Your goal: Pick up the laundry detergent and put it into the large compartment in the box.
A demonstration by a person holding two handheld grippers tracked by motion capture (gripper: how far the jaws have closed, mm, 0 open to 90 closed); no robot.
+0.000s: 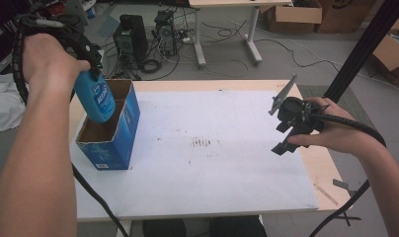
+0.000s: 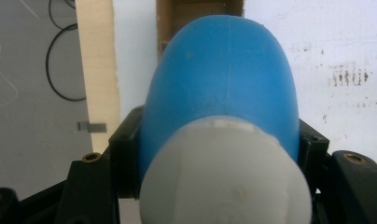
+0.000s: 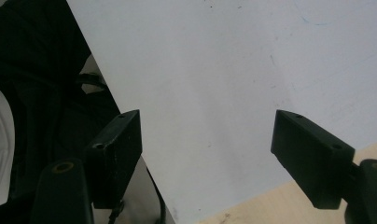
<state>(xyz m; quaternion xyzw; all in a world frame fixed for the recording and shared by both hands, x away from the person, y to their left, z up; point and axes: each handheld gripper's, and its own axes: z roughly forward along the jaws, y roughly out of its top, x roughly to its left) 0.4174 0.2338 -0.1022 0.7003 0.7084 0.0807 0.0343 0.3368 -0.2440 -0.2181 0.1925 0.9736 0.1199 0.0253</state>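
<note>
On the white table [image 1: 212, 148] stands a blue box [image 1: 111, 140]. My left claw [image 1: 91, 74] grips a blue bottle [image 1: 95, 101] above it — my right claw [image 3: 207, 158] hangs open, holding nothing.

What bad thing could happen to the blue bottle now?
The left gripper clamps the blue bottle near its white cap, on a curved side, so it might slip. The bottle hangs tilted over the blue box; its bottom could catch the cardboard divider or tip the box over.
</note>
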